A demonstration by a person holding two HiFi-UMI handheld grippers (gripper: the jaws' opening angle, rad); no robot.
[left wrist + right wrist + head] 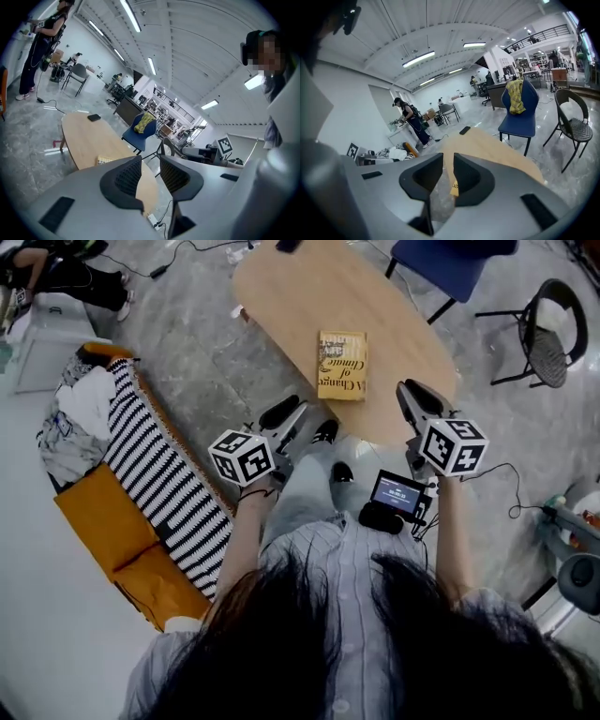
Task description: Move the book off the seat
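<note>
The book [341,365] lies on the table [281,296] ahead of me, towards its near edge. My left gripper [292,416] and right gripper [411,395] hang on my side of it, one at each side and apart from it. The seat [103,521] with a blanket [159,474] on it runs along my left, off the table; a chair [441,263] stands behind the table's right end, another chair [551,329] further right.

I see bright, even indoor light from ceiling strip lights [132,16]. Soft shadow under table [309,287]. Faint sheen on floor [581,168]. Both gripper views fisheye: black corners, lines bowed at edges, close foreground slightly soft. Head view sharp.
</note>
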